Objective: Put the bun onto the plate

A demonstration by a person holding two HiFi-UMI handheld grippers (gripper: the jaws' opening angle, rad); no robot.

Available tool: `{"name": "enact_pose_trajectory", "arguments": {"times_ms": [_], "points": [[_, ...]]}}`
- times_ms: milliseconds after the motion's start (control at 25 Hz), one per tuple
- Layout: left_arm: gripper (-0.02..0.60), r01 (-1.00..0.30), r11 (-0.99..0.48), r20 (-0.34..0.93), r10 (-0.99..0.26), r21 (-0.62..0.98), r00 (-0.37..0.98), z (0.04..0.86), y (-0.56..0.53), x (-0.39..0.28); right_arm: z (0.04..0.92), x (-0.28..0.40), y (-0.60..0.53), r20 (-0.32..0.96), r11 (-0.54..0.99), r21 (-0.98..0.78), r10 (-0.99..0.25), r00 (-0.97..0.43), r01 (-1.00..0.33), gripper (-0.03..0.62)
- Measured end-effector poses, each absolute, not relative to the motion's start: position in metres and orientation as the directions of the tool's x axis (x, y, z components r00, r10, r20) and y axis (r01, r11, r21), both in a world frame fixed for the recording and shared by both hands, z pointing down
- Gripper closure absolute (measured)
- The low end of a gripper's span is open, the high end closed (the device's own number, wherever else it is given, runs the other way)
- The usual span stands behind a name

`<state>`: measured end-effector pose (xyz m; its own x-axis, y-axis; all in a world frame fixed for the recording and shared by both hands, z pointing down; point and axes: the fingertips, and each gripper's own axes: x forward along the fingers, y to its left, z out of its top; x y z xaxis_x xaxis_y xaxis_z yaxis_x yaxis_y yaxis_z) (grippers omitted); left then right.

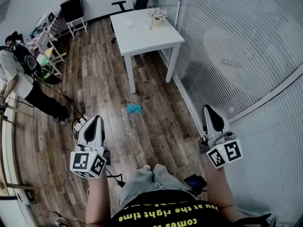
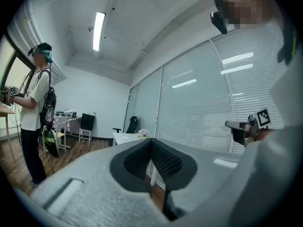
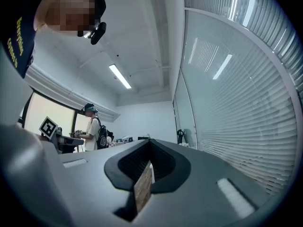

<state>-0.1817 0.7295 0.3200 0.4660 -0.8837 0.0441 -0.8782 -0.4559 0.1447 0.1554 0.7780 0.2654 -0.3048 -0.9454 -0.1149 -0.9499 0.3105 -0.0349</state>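
Observation:
A white plate [image 1: 126, 25] lies on a white table [image 1: 156, 39] far ahead, across the wood floor. A vase of flowers [image 1: 156, 15] stands next to it, with a small pale thing [image 1: 147, 26] beside the vase, too small to identify. I cannot make out a bun. My left gripper [image 1: 97, 118] and right gripper [image 1: 208, 109] are held level at waist height, well short of the table. Both are shut and hold nothing. The left gripper view has its shut gripper [image 2: 151, 142] pointing toward the table [image 2: 124, 137]. The right gripper [image 3: 150, 142] points along the glass wall.
A glass wall with blinds [image 1: 236, 46] runs down the right side. A teal cloth [image 1: 134, 109] lies on the floor between me and the table. Another person [image 1: 19, 74] stands at the left by chairs and small tables. Cables [image 1: 78, 115] trail near my left foot.

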Motion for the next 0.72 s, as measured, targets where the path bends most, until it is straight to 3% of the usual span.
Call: {"name": "enact_pose_trajectory", "arguments": {"times_ms": [720], "points": [[0.581,-0.877,-0.458,0.058,-0.881,0.146,0.47,0.329,0.707,-0.149,0.273,0.177,0.753,-0.105,0.335,-0.063,-0.939,-0.328,-0.94,0.589]]}}
